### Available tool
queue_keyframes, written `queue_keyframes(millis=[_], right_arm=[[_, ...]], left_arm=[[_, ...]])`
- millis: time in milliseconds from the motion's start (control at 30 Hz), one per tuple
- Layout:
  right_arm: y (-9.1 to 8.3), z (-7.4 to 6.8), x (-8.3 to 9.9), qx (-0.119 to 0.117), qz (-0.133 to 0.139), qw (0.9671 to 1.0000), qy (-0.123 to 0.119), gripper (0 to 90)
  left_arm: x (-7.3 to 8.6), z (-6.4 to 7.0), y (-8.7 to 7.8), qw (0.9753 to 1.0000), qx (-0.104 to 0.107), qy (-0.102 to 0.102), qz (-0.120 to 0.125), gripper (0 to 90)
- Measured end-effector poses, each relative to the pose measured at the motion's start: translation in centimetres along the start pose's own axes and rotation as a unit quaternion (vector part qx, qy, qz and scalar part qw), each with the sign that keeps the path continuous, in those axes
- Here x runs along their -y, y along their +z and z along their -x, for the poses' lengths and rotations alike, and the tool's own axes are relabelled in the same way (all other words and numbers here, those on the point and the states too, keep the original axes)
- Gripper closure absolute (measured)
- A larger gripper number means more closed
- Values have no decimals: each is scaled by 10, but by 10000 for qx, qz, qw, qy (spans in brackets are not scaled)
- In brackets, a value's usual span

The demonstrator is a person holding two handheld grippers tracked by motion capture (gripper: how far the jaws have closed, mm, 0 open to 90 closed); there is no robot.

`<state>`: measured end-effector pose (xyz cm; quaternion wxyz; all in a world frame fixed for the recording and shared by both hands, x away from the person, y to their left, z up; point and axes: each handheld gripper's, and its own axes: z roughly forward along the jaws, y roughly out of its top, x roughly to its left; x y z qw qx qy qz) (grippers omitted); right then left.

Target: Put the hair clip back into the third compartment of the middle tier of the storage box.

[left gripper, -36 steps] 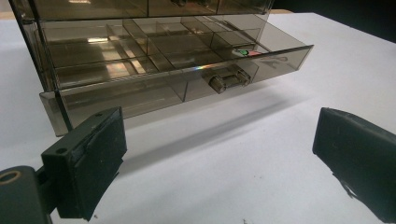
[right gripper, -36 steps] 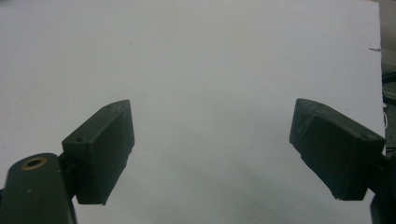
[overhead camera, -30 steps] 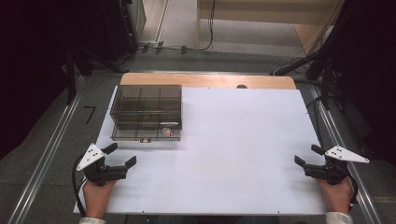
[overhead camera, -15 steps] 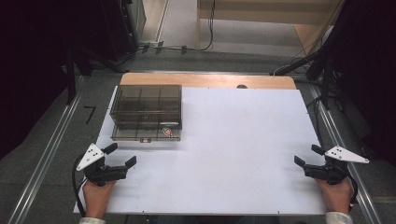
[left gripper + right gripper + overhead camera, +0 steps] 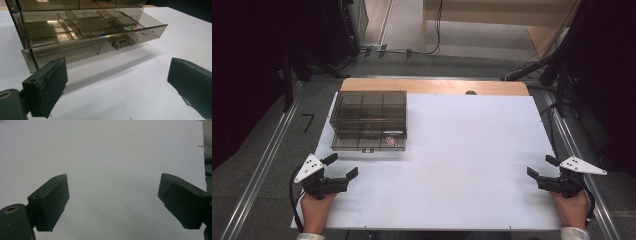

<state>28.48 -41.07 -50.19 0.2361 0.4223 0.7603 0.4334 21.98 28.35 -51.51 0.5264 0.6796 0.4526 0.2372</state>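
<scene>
A smoky clear plastic drawer box (image 5: 369, 119) stands at the back left of the white sheet (image 5: 462, 160). Its bottom drawer (image 5: 100, 37) is pulled partly out, with a small handle (image 5: 122, 42) at the front and a small red and green item (image 5: 391, 141) inside near its right end. My left gripper (image 5: 341, 167) rests near the front left edge, open, pointing toward the box, with nothing between its jaws. My right gripper (image 5: 542, 168) sits at the front right edge, open over bare sheet (image 5: 112, 170).
A wooden table edge (image 5: 432, 86) shows beyond the white sheet. Metal rails (image 5: 259, 165) run along both sides of the table. Cables (image 5: 392, 50) and dark equipment stand on the floor behind.
</scene>
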Motion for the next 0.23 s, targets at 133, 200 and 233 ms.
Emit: queue_keyframes(millis=[133, 200, 233], right_arm=[[0, 0, 0, -4, 2, 10000, 2, 84], [0, 0, 0, -15, 4, 10000, 7, 84], [0, 0, 0, -11, 1, 10000, 1, 84]], left_arm=[[0, 0, 0, 10000, 5, -1, 5, 32], [0, 0, 0, 10000, 0, 0, 0, 33], [0, 0, 0, 10000, 2, -1, -2, 33]])
